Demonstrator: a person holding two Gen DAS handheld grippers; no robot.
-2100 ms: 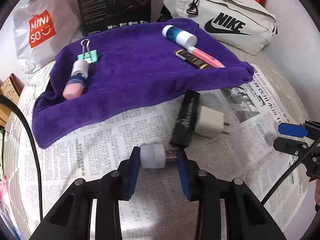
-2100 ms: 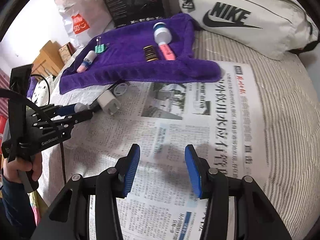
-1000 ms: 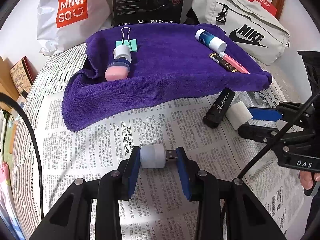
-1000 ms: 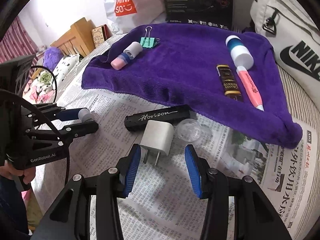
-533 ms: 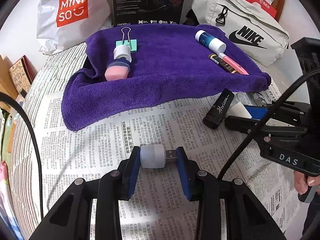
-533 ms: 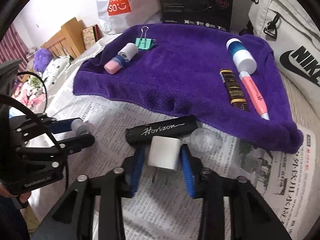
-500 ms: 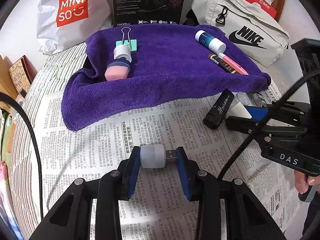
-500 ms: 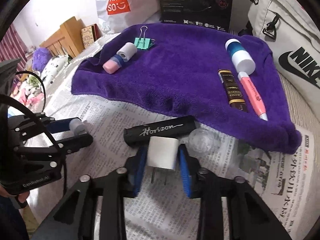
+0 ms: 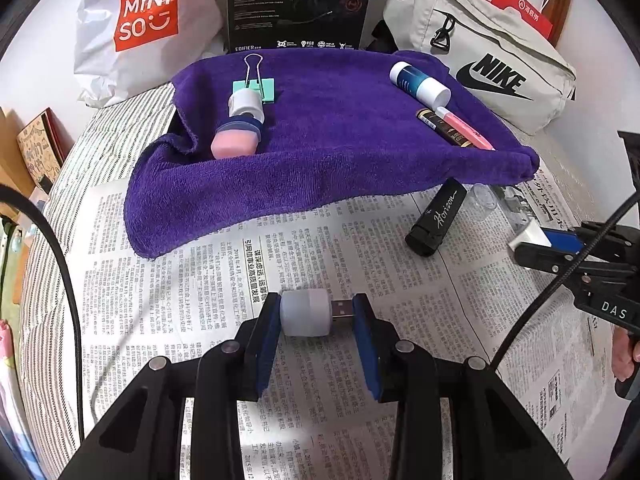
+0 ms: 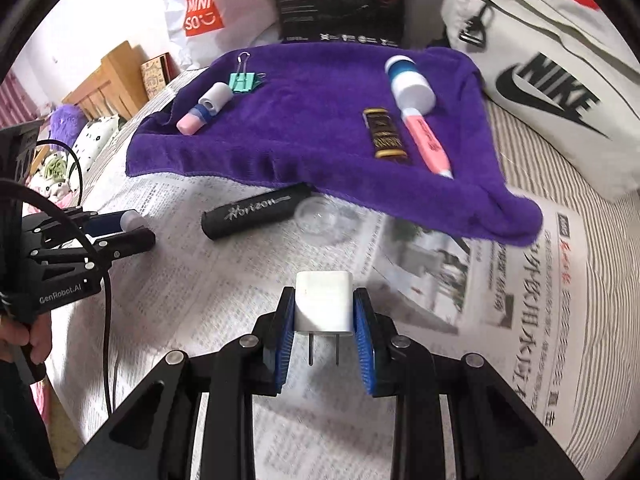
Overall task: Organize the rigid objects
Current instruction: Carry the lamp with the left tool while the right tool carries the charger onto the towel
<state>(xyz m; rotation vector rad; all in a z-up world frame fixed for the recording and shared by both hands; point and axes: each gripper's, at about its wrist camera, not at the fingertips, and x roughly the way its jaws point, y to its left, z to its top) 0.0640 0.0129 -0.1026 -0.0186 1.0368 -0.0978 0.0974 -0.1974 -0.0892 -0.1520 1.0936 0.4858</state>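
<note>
My left gripper (image 9: 316, 312) is shut on a small white USB light (image 9: 306, 312), held above the newspaper (image 9: 208, 300). My right gripper (image 10: 323, 316) is shut on a white charger plug (image 10: 323, 306), prongs pointing back at me, lifted off the paper. The plug also shows in the left wrist view (image 9: 528, 236). A black Horizon case (image 10: 256, 210) and a clear cap (image 10: 316, 216) lie on the newspaper by the purple towel (image 10: 312, 120). On the towel lie a pink-and-white tube (image 10: 204, 108), a green binder clip (image 10: 244, 80), a blue-and-white bottle (image 10: 410, 84), a dark bar (image 10: 386, 132) and a pink highlighter (image 10: 428, 140).
A Miniso bag (image 9: 136, 20), a black box (image 9: 296, 4) and a white Nike bag (image 9: 488, 64) stand behind the towel. Striped bedding (image 10: 560, 160) lies under the newspaper. A wooden headboard (image 10: 108, 80) is at the far left.
My right gripper closed on the white plug and lifted it back from beside the Horizon case. My left gripper still holds the USB light in much the same place.
</note>
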